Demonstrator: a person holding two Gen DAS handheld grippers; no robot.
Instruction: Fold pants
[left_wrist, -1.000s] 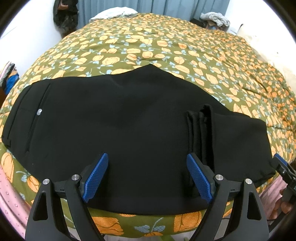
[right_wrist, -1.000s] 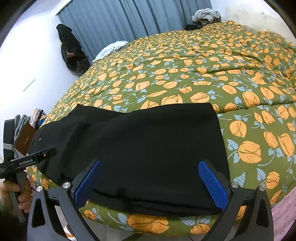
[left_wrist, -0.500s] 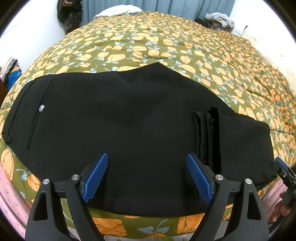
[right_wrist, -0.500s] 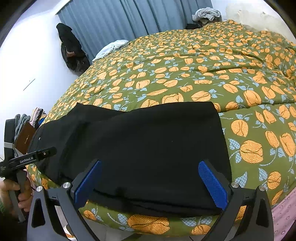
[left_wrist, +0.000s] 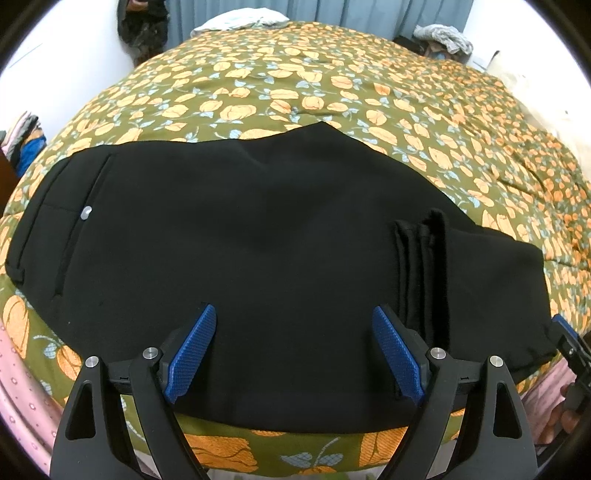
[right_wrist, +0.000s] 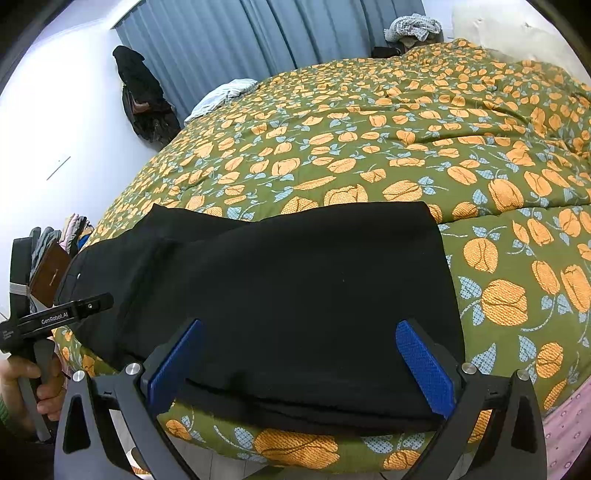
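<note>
Black pants (left_wrist: 258, 229) lie flat along the near edge of the bed, waistband with a silver button (left_wrist: 86, 212) at the left and the legs folded back at the right, their hems (left_wrist: 421, 258) lying on top. The pants also show in the right wrist view (right_wrist: 314, 288). My left gripper (left_wrist: 293, 350) is open and empty, hovering over the pants' near edge. My right gripper (right_wrist: 299, 365) is open and empty above the folded leg end. The left gripper's body (right_wrist: 55, 317) shows at the left of the right wrist view.
The bed has an olive quilt with orange flowers (left_wrist: 332, 92) spreading far behind the pants. Blue curtains (right_wrist: 258, 37) hang at the back. Dark clothes (right_wrist: 140, 96) hang by the white wall. Clothing piles sit at the far bed corners (right_wrist: 413, 27). A pink sheet (left_wrist: 14, 387) hangs below.
Both grippers stay open and empty. The left view has lifted and tilted slightly, so the pants sit a little lower in frame. The pants have not moved.
</note>
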